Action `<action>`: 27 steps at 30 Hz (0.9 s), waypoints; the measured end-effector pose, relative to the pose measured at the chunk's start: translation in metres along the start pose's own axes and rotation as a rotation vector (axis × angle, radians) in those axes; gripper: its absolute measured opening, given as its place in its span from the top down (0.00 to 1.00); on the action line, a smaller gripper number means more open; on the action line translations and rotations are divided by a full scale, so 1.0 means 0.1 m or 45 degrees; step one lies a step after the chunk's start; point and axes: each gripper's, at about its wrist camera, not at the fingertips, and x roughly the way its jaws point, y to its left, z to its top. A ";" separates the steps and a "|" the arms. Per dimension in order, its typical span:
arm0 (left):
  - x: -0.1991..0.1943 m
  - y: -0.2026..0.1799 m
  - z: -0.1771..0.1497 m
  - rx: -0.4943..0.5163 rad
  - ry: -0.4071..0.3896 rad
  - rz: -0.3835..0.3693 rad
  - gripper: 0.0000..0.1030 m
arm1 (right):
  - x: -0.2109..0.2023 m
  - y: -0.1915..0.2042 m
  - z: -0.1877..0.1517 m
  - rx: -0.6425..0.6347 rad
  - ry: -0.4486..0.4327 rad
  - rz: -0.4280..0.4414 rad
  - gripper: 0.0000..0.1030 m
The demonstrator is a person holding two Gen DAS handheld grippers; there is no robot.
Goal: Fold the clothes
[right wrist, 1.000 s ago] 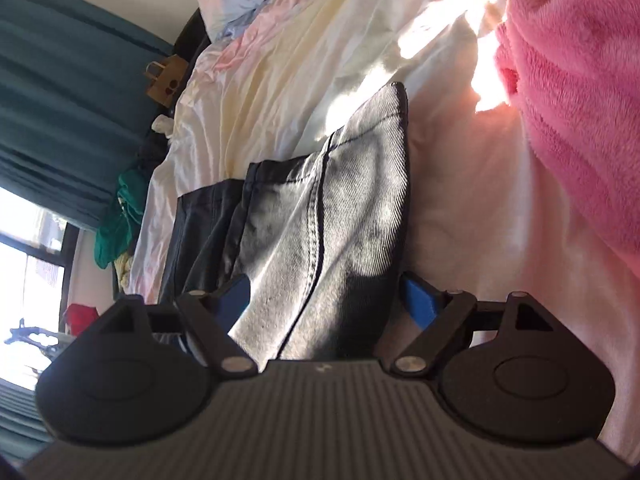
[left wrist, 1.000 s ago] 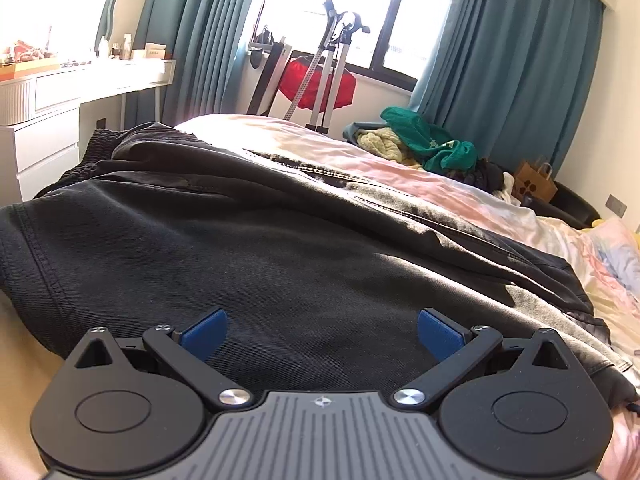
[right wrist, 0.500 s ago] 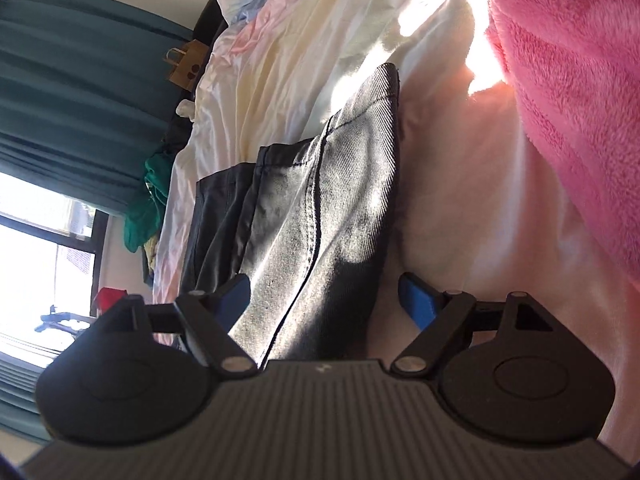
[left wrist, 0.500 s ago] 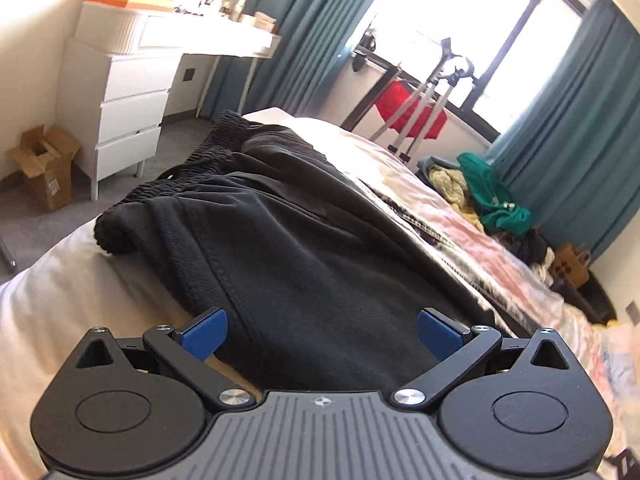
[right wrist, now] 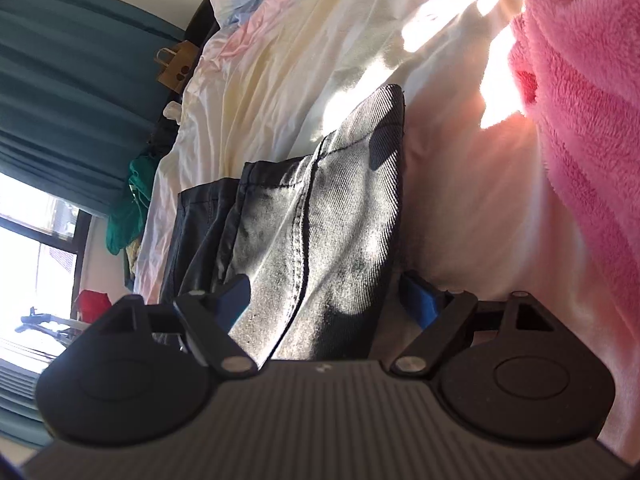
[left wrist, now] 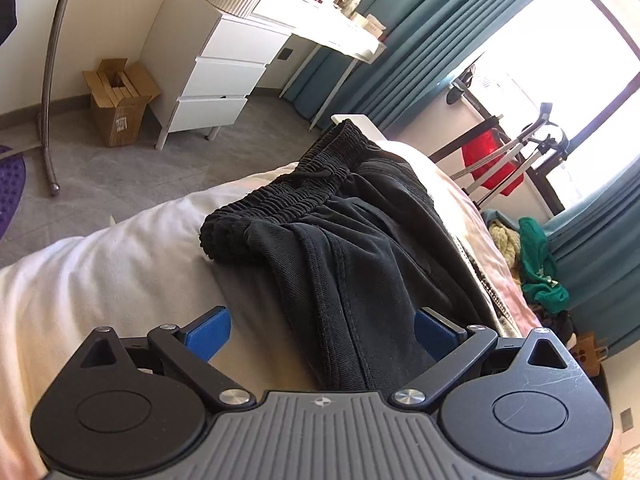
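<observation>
Black trousers (left wrist: 360, 256) lie along the bed, their elastic waistband (left wrist: 296, 196) at the far end near the bed's corner. My left gripper (left wrist: 322, 330) is open, blue pads apart, low over the trousers' near edge where it meets the white sheet (left wrist: 120, 264). In the right wrist view the trousers' leg end (right wrist: 332, 216) lies sunlit on the sheet. My right gripper (right wrist: 328, 298) is open and straddles that leg end, pads apart on either side of the cloth.
A pink fleece blanket (right wrist: 588, 120) lies right of the leg end. A white drawer unit (left wrist: 224, 76), a cardboard box (left wrist: 120, 100) and a metal stand pole (left wrist: 52, 80) stand on the floor beyond the bed. Green clothes (left wrist: 536, 260) are piled by the teal curtains.
The left gripper has swung left and tilted, from over the middle of the trousers to their waistband-side edge, with floor and drawers now in view. The right gripper has barely shifted over the leg end.
</observation>
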 end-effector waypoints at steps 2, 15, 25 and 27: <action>0.00 0.05 -0.01 -0.040 0.011 -0.020 0.03 | 0.07 0.08 0.01 -0.025 -0.011 -0.006 0.18; 0.02 0.17 -0.05 -0.177 0.056 -0.086 0.03 | 0.13 0.17 0.09 -0.085 -0.043 0.158 0.83; 0.47 0.27 -0.01 -0.400 0.132 -0.187 0.11 | 0.06 0.08 0.04 -0.015 -0.055 0.105 0.89; 0.54 0.28 0.01 -0.415 0.122 -0.221 0.14 | 0.03 0.10 0.04 -0.023 -0.076 0.099 0.90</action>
